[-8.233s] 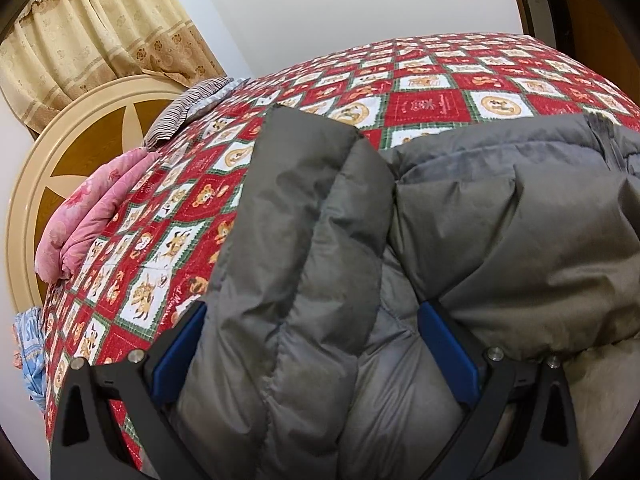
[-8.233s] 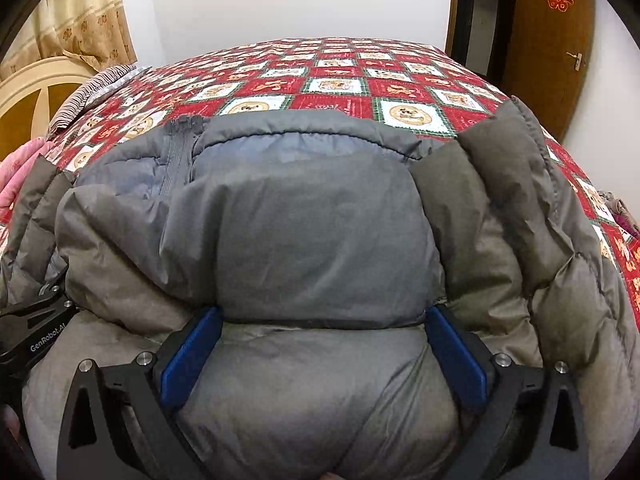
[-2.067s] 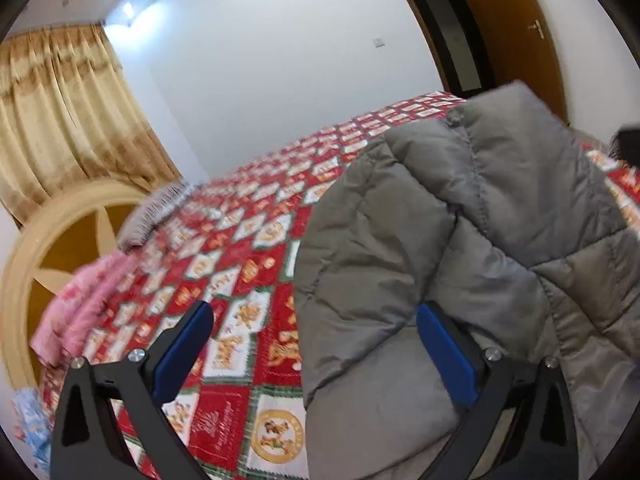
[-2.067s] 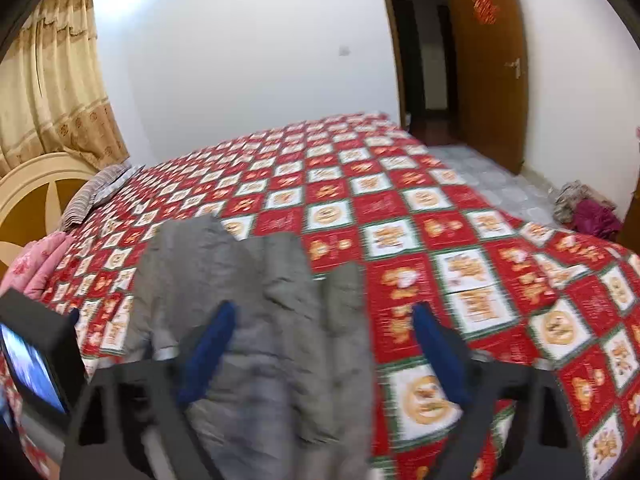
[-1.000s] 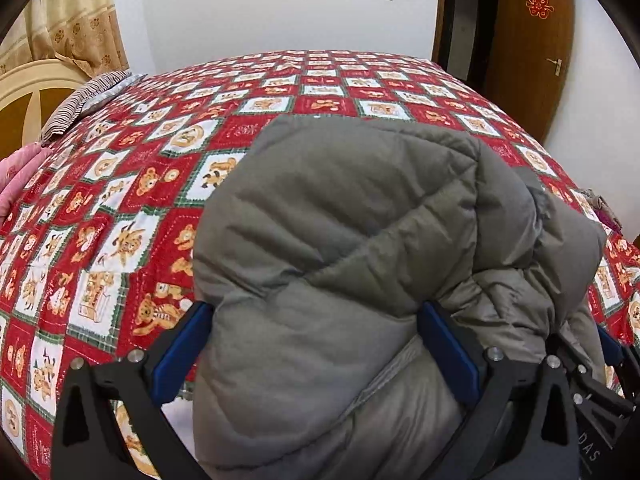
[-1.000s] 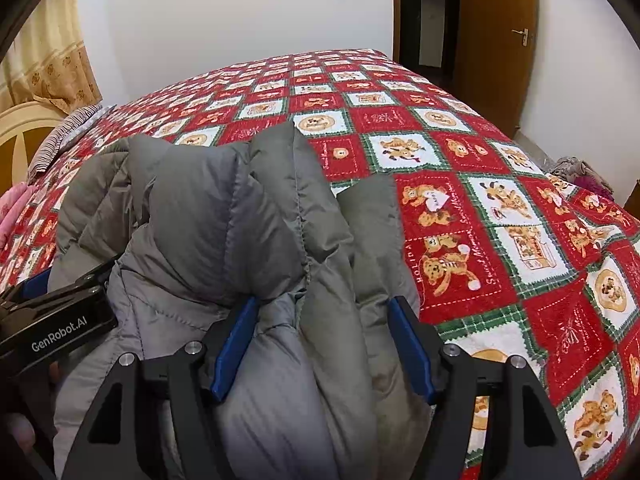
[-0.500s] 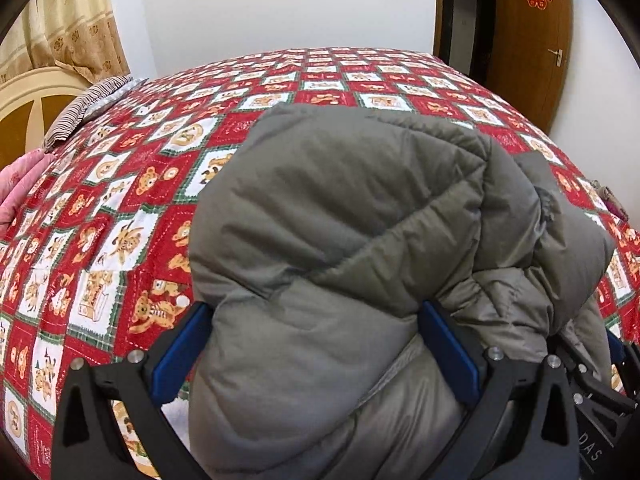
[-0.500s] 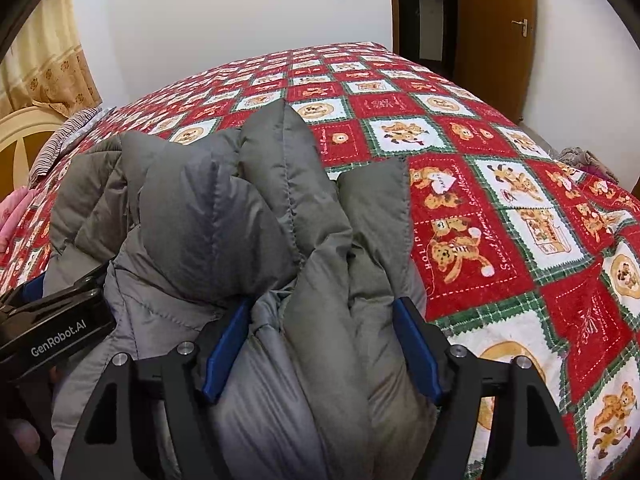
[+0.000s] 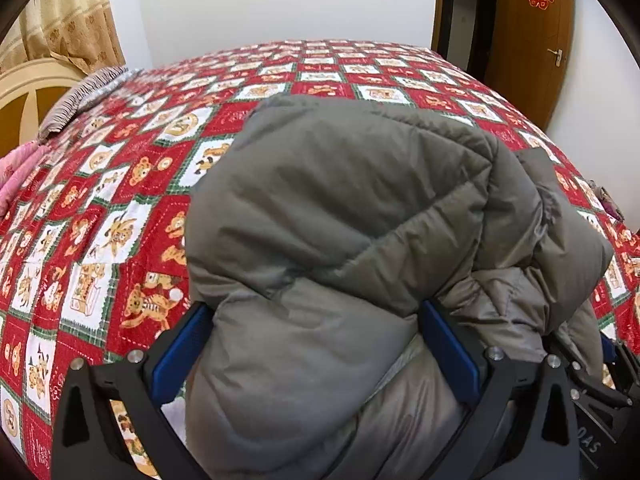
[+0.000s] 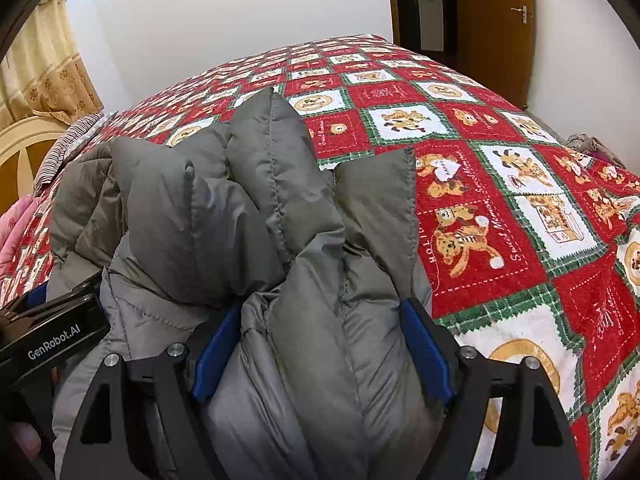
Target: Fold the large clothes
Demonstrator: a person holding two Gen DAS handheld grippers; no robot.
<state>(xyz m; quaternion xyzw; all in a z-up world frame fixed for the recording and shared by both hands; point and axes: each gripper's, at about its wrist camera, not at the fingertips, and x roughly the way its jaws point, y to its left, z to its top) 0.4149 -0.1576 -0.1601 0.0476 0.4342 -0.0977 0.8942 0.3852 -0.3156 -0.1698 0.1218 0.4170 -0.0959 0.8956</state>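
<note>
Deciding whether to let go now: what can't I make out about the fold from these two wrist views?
- Underside of the grey quilted down jacket and any tucked sleeves: both views, buried under its own bulk.
- Near hem: cut off by the bottom edge, both views.
- Left tool pad contact: left wrist view, the padding bulges over the blue pads.

My left gripper [image 9: 316, 344] points steeply down and forward, its blue pads [image 9: 180, 354] spread wide, with a thick grey bundle filling the gap from seven to five o'clock. I can't tell whether the pads press on it. My right gripper [image 10: 320, 344] tilts down the same way; its jaws have just been opening, grey padding between them and touching both pads [image 10: 426, 360]. In the right wrist view the left gripper's black body sits at eight o'clock, with a fingertip [image 10: 24, 442] of my hand showing under it.
</note>
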